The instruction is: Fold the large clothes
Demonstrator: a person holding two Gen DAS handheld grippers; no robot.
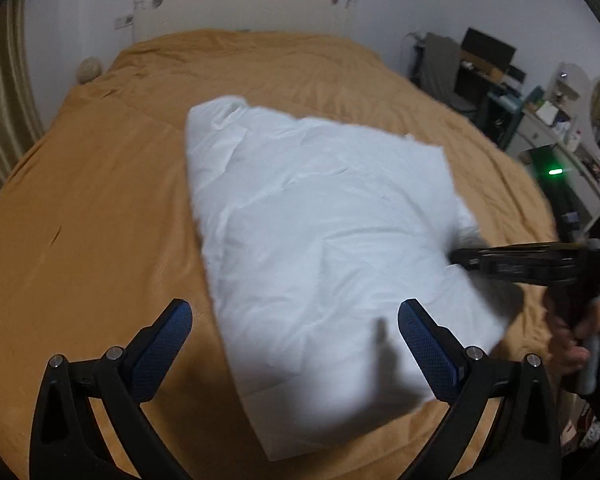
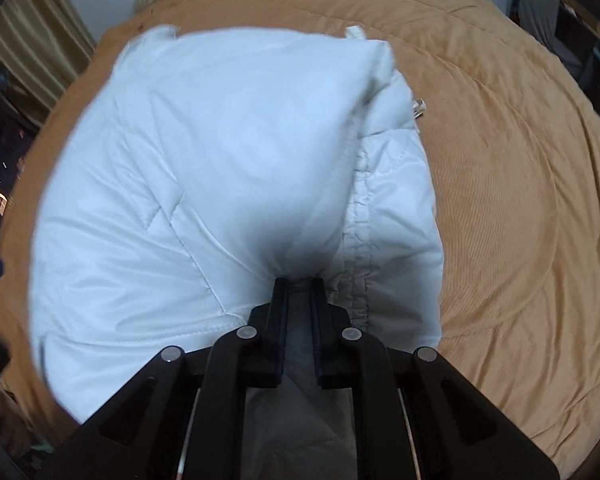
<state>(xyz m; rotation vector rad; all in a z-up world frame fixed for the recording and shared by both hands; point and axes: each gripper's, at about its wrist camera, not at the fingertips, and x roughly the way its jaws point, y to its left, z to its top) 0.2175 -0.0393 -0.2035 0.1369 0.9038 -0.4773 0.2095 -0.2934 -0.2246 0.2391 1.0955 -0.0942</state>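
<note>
So the puffy white quilted jacket (image 1: 320,240) is lying in the middle of the bed with the mustard-brown corduroy cover (image 1: 100,200), its collar end pointing toward 11 o'clock in the left wrist view. The right tool (image 2: 299,280) is clenched on a bunched fold of the jacket's near edge, fabric pinched between its black fingers. The left tool (image 1: 294,316) is released, blue pads (image 1: 162,348) spread wide, hanging over the jacket's near corner at 6 o'clock.

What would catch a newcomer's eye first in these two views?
A puffy white jacket lies mid-bed on the tan bedspread. The right gripper pinches a fold of it at its near edge, while the left gripper hangs open above its other side.
</note>
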